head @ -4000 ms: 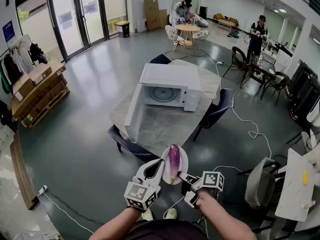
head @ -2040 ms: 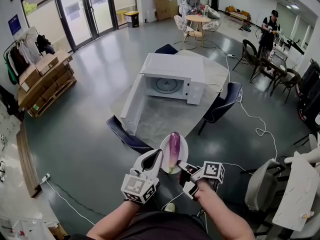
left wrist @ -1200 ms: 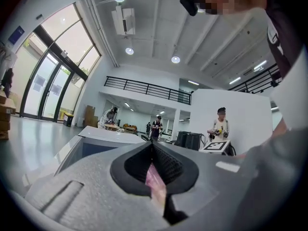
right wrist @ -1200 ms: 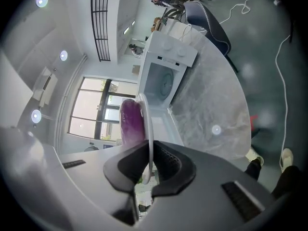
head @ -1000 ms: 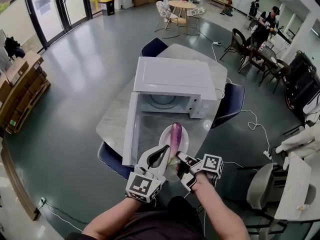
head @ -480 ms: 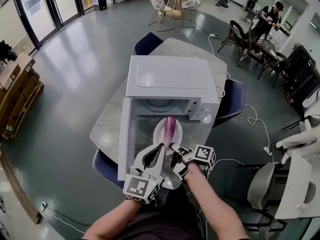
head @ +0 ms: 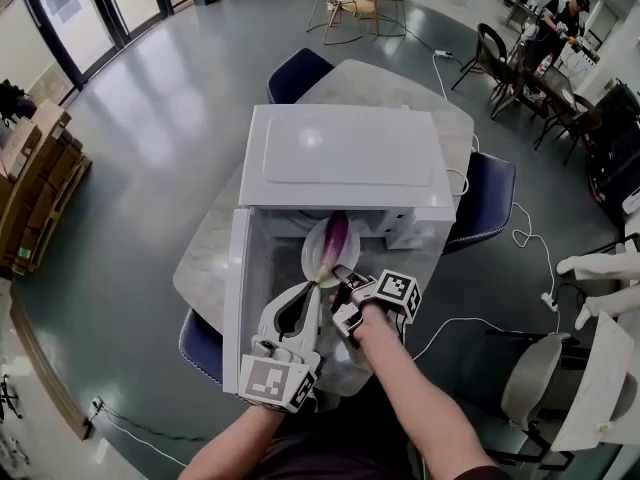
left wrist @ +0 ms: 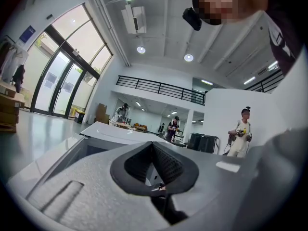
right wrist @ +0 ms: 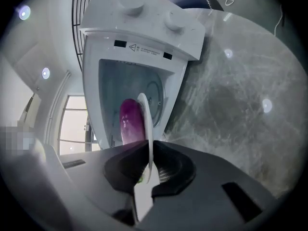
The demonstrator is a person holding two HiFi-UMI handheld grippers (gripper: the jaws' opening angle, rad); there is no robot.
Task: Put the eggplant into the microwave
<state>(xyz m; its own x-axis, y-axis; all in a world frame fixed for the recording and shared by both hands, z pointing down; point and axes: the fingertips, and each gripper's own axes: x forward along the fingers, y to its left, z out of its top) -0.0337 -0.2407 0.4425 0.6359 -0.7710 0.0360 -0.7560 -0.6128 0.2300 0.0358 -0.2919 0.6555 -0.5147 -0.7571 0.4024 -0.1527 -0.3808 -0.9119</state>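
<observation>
1. Grips the rim of the white plate (head: 312, 256) with the right tool (head: 342, 276), jaws narrow and pressed on it.
2. Carries the purple eggplant (head: 334, 240) lying long-ways on that plate.
3. Holds plate and eggplant at the open mouth of the white microwave (head: 340, 158), with the far end of the eggplant just under its top edge.
4. Has the left tool (head: 316, 290) closed tight with nothing in it, just beside the plate.
5. Shows the microwave door (head: 236, 298) swung wide open on the left, above the grey table (head: 210, 238).
6. Shows a round tray (right wrist: 156, 95) inside the microwave.
</observation>
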